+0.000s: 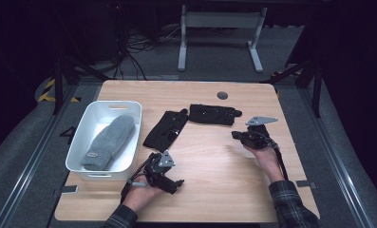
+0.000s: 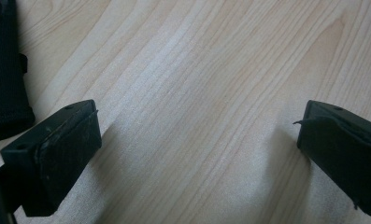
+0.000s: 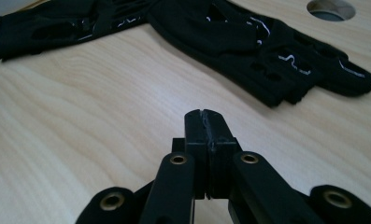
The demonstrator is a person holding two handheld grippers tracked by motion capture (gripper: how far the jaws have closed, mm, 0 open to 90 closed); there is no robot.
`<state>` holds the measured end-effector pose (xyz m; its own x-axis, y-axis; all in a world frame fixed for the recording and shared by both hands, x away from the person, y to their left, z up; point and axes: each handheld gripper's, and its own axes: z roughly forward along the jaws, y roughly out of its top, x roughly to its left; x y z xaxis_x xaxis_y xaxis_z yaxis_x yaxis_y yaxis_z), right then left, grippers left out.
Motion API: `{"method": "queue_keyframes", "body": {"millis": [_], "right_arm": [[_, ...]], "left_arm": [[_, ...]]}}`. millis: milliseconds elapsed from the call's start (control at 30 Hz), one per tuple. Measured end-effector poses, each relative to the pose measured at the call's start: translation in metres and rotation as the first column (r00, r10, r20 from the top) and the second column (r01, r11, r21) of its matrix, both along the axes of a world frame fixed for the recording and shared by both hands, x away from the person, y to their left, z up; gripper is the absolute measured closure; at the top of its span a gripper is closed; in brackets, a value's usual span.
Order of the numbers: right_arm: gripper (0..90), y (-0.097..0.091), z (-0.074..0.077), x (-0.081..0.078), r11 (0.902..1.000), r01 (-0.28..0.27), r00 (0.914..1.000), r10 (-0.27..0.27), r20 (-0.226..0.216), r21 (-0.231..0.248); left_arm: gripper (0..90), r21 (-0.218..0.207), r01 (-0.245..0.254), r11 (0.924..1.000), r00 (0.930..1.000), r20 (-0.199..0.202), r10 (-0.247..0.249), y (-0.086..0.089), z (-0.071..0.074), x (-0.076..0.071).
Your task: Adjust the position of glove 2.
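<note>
Two black gloves lie on the wooden table [image 1: 210,156]: one glove [image 1: 166,129] left of centre, the other glove [image 1: 212,114] behind it to the right. In the right gripper view the nearer glove [image 3: 262,46] spreads just beyond my right gripper [image 3: 205,116], whose jaws are pressed together on nothing. My right gripper [image 1: 237,135] rests on the table right of the gloves. My left gripper [image 1: 176,184] sits near the front edge; its jaws stand wide apart over bare wood [image 2: 197,121], and a glove edge [image 2: 3,84] shows at the left.
A white tub [image 1: 134,126] at the table's left holds a grey mitten [image 1: 108,142]. A round cable hole [image 1: 222,95] sits near the back edge. Beyond the table stand a white desk frame [image 1: 219,28] and loose cables on the floor.
</note>
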<state>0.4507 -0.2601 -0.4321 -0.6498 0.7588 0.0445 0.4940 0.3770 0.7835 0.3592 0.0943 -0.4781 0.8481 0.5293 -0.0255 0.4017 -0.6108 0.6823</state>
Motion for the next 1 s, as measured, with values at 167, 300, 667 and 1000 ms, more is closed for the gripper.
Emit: {"method": "queue_keyframes", "body": {"millis": [167, 300, 667, 1000], "right_arm": [[90.0, 0.016, 0.008, 0.024, 1.0000, 0.003, 0.9996, -0.003, 0.028, 0.006], [90.0, 0.025, 0.014, 0.042, 0.9996, 0.022, 0.9988, -0.023, 0.043, 0.016], [90.0, 0.037, -0.006, 0.082, 0.9966, 0.078, 0.9969, -0.077, 0.017, -0.029], [90.0, 0.036, -0.026, 0.088, 0.9927, 0.098, 0.9949, -0.100, -0.014, -0.070]], "left_arm": [[0.2, -0.002, 0.000, 1.0000, 1.0000, 0.004, 0.001, 0.000, 0.000, 0.000], [0.2, -0.003, 0.000, 1.0000, 1.0000, 0.003, 0.000, 0.000, 0.000, 0.000], [0.2, -0.002, -0.006, 1.0000, 1.0000, 0.005, 0.006, 0.000, 0.000, -0.001], [0.2, -0.001, -0.006, 1.0000, 1.0000, 0.005, 0.006, 0.000, 0.000, -0.001]]}}
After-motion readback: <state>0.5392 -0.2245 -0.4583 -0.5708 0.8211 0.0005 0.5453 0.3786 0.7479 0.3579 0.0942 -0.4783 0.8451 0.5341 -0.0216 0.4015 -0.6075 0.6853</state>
